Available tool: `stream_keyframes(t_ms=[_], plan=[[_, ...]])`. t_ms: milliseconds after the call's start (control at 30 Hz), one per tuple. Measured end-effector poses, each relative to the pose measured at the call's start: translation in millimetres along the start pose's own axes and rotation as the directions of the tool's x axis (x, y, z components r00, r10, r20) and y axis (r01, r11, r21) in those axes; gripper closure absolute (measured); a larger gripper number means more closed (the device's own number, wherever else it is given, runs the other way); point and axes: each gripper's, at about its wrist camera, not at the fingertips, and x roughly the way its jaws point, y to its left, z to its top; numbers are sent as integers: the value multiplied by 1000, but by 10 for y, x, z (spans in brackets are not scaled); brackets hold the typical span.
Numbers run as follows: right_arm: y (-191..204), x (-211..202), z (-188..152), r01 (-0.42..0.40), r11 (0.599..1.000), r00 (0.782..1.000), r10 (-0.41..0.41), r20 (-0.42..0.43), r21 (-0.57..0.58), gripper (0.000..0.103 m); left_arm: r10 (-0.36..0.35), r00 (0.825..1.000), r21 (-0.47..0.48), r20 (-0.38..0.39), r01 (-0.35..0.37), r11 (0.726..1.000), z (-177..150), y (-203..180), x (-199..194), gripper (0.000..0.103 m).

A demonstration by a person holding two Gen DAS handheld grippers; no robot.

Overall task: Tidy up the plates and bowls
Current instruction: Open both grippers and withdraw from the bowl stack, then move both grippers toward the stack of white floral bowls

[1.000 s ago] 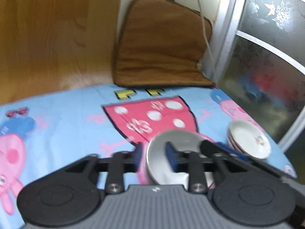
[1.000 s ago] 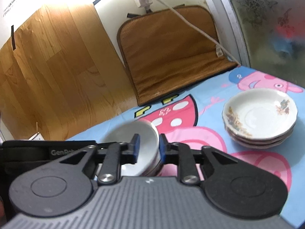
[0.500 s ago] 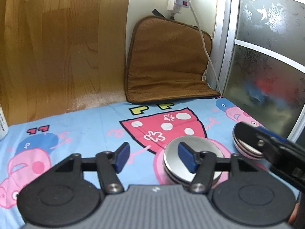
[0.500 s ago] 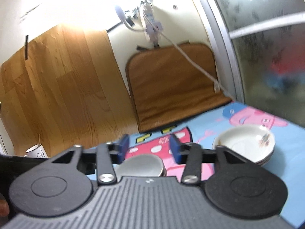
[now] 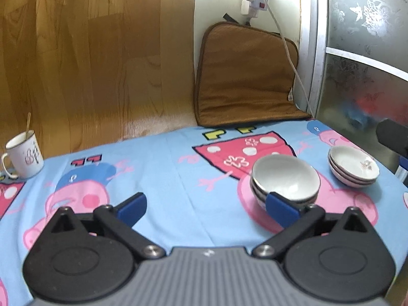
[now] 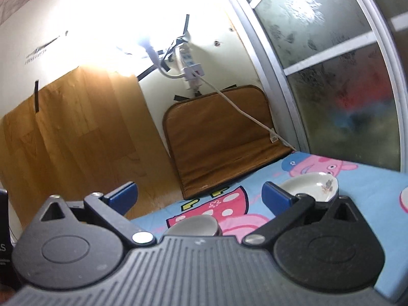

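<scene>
On the cartoon-print desk (image 5: 163, 158), stacked bowls (image 5: 285, 182) sit beside stacked plates (image 5: 353, 165). Both tools, left (image 5: 204, 207) and right (image 6: 197, 195), are opening wide, gripping nothing. The left tool's right finger (image 5: 280, 207) seems very close to the bowls, so a careless swing could topple them.

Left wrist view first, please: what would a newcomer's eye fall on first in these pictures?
Probably the bright cartoon-pig tablecloth that covers the whole table. On it, right of centre, stands a stack of white bowls, with a stack of flowered plates further right near the frosted glass door. In the foreground the left gripper is opening wide with nothing between its blue pads, and a white mug stands far left.
</scene>
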Motion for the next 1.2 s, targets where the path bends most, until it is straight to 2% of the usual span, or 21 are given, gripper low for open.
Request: stream_keyframes(t_ms=[167,333,433,533,767,967,1200], plan=[[101,2,-73,26,1000,1000,-27,-16,-12,0,8,1000,-7,7,-8,1000,-66,61,-91,0],[59,104,-150,52,996,988,-42,-147,68,0,27,1000,-11,-7,-27,1000,-132,105,-112,0],[37,161,-180,28,995,977,-8,-211,93,0,33,999,-18,-6,-33,999,-168,127,-119,0],[51,189,-174,0,996,969,23,-248,93,0,81,997,-25,19,-81,996,-170,126,-143,0],[90,163,-192,-25,997,963,44,-266,74,0,67,998,-45,20,-66,997,-154,129,-208,0],[105,162,-182,-36,998,962,49,-267,53,0,133,991,7,23,-133,991,-189,48,-224,0],[99,167,-198,-35,999,960,43,-276,36,0,140,990,41,2,-140,989,-202,-21,-178,0]])
